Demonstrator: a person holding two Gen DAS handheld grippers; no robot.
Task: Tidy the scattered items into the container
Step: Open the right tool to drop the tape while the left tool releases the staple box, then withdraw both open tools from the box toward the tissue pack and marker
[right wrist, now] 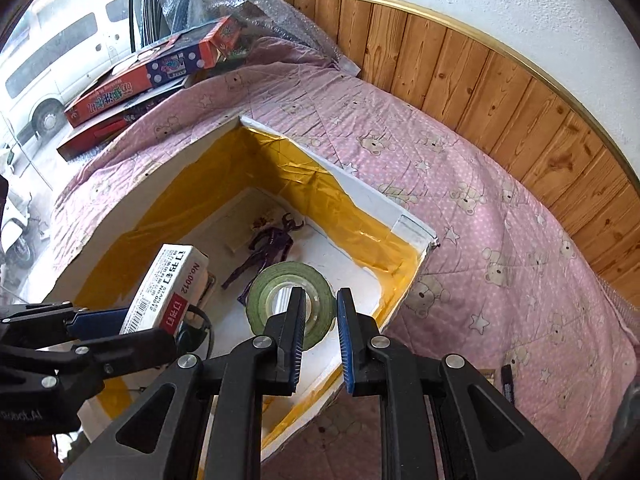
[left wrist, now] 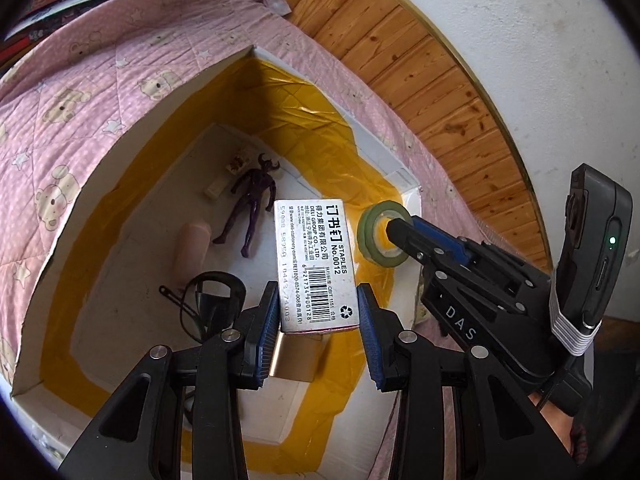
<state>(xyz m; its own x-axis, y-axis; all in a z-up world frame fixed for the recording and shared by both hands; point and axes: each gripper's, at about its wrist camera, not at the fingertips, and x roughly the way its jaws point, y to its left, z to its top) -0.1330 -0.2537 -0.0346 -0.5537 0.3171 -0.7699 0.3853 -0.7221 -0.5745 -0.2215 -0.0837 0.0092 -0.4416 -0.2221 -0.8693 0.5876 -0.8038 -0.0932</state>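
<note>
The staple box (left wrist: pixel 314 264) hides most of a gold block (left wrist: pixel 294 358).

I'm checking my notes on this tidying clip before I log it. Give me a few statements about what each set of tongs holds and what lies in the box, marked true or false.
1. The left tongs grip a staples box above the container. True.
2. The right tongs are empty. False: they carry a green tape roll, one finger through its hole.
3. A dark purple figure lies on the container floor. True.
4. The container sits on bare wooden boards. False: it rests on a pink bear-print quilt.
5. The tape roll already lies on the container floor. False: it hangs on the tongs above it.
</note>
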